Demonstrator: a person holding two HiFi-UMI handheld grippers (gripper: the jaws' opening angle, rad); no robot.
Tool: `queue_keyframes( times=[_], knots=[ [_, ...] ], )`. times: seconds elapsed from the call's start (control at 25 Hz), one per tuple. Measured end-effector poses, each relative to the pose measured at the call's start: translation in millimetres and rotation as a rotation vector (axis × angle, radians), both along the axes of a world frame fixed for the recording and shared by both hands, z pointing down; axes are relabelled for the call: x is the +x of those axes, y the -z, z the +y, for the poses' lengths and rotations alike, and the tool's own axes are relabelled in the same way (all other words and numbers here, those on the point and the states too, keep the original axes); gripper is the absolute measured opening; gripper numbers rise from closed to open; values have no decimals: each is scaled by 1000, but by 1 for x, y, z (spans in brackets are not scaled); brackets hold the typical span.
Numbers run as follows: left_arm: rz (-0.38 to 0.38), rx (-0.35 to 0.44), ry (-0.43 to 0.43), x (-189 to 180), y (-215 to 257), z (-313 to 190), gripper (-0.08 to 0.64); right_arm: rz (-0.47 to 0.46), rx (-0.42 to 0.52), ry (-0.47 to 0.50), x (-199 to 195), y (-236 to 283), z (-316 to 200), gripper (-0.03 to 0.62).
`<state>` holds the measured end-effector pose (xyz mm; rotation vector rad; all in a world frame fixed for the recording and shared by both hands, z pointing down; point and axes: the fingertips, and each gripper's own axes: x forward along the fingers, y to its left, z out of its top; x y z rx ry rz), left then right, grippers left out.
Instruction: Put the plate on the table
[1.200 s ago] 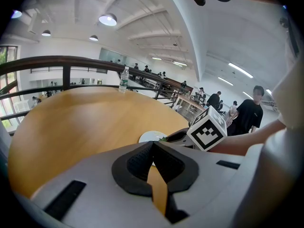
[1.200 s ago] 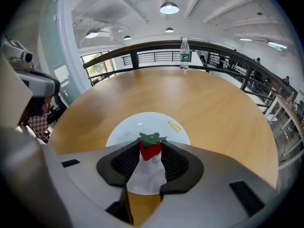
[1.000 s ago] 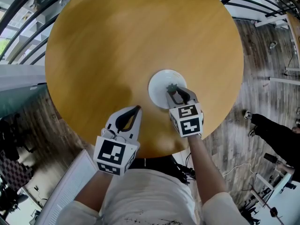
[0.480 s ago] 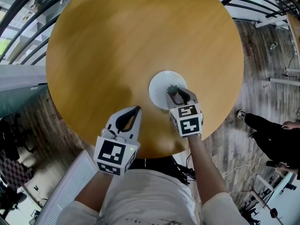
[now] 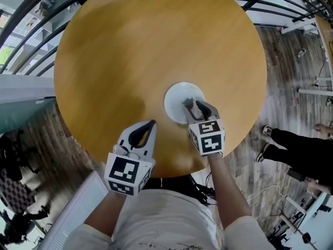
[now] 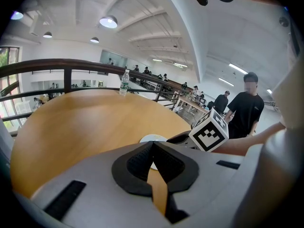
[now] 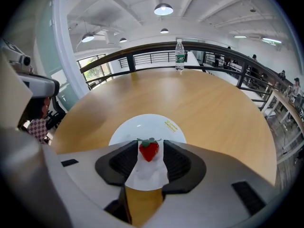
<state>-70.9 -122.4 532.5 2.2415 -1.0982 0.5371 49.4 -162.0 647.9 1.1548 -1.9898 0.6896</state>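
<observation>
The plate (image 5: 176,95) already lies flat on the round wooden surface (image 5: 130,51), on my side of its middle and a little to the right. By my reading the placing itself is done.

My right claw (image 5: 194,106) reaches over the plate's near rim, angled down. Its jaws have just been opening, and a small strawberry (image 7: 149,151) sits on the plate between them. In the right gripper view I see white plate on both sides of the fruit, so the pads look clear of it and the claw is released. My left claw (image 5: 150,124) hangs over the near part of the surface, well apart from the plate, clenched on nothing.

The risk I see is in backing the right claw out. The jaws flank the strawberry closely, so a sideways drift as I pull back could nudge it and roll it across the plate or off it. The claw also points steeply down at the plate. If I drag it toward me instead of lifting first, a jaw tip could catch the rim and slide the plate toward the near edge. I cannot tell how much gap there is under the jaw tips, so I would raise the claw straight up before retreating.
</observation>
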Motion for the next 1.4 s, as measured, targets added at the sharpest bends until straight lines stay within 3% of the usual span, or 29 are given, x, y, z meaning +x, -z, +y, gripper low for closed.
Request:
queue_keyframes(
  times=[0.32, 0.6, 0.8, 1.12, 1.4],
  knots=[
    [-4, 32, -5, 10, 27, 12, 23, -33, 41, 37, 5, 37, 20, 174],
    [2, 87, -20, 18, 62, 24, 23, -89, 129, 20, 13, 94, 40, 84],
    [9, 134, -42, 26, 88, 36, 23, -130, 183, -1, 21, 133, 57, 54],
    [10, 176, -57, 30, 116, 62, 23, -181, 264, -34, 32, 190, 93, 37],
    [13, 182, -67, 28, 123, 80, 23, -213, 290, -66, 32, 207, 115, 32]
  ],
)
